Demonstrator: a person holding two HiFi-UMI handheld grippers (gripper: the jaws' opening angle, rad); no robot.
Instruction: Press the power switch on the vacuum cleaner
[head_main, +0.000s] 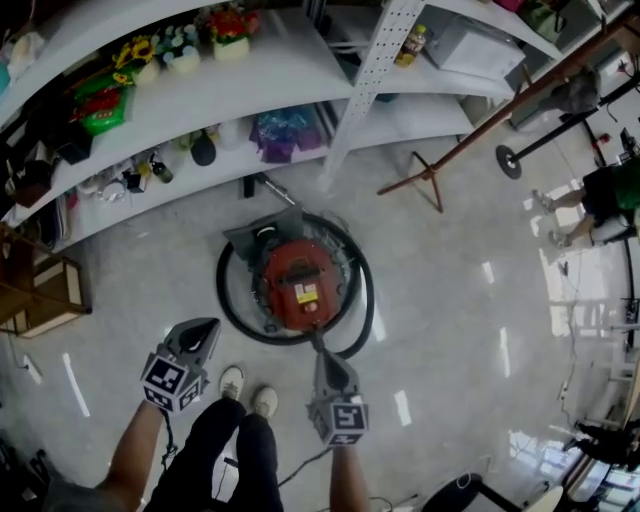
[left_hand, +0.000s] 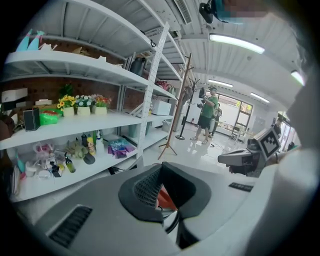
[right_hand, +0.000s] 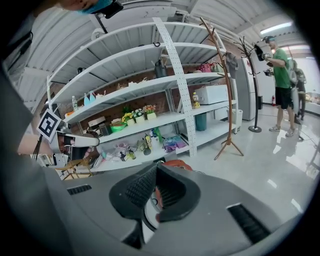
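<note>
Hand-held gripper, right (head_main: 322, 352): jaws were closed tip to tip with nothing between them. It pointed down at the near edge of the vacuum cleaner (head_main: 300, 285). From the head view I could not tell whether the tip touched the casing or only hovered just beside it.
Hand-held gripper, left (head_main: 200, 330): jaws were likewise together and empty. It was held off to the side, apart from the machine and outside the hose (head_main: 225, 300).
Vacuum cleaner: the red, round-bodied machine sat on the floor (head_main: 450, 300) directly in front of the person's shoes (head_main: 232, 380). Its black hose looped around it.
Power switch: it was not clearly made out on the red top. A small yellow label showed there, but no button could be picked out for certain.
Progress: the approach looked nearly complete, with the right tool lined up over the body. The press itself appeared not yet made, and nothing in view showed the machine running.
What was left: probably finding the switch with the closed tip and pushing down on it.
Surroundings: white shelves (head_main: 280, 80) with bottles and flowers stood behind the machine. A wooden coat stand (head_main: 430, 175) was to the right, and a bystander (head_main: 600, 200) was well apart.
</note>
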